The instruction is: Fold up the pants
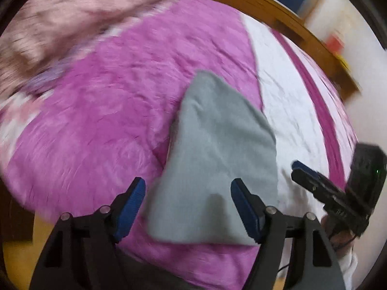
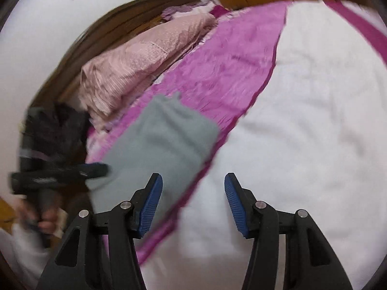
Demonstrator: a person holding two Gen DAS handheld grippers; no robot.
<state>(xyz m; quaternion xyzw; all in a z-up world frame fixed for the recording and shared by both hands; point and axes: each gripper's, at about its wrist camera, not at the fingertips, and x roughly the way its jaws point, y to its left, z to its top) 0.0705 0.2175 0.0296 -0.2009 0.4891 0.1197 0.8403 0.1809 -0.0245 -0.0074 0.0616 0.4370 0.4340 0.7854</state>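
- Pillow: pale pink, blurred, lay at about 10 o'clock in the left wrist view, on the bed's far side.
- Blanket: magenta, rumpled, covered the left and middle of the bed.
- Left gripper: black arms with blue pads, at 6 o'clock in its own view; jaws stood wide apart with nothing pressed between the pads, above the near end of the pants.
- Pants: grey, folded into a compact wedge, lay flat on the blanket at the centre, the right edge just reaching onto the sheet.
- Sheet: white, creased, lay at 3 o'clock beside the blanket.
- Right gripper: jaws stood moderately apart and empty, the left pad over the pants' near edge, the right pad over the sheet.
- Bed frame: wooden, ran along the bed's far edge from 12 toward 2 o'clock.
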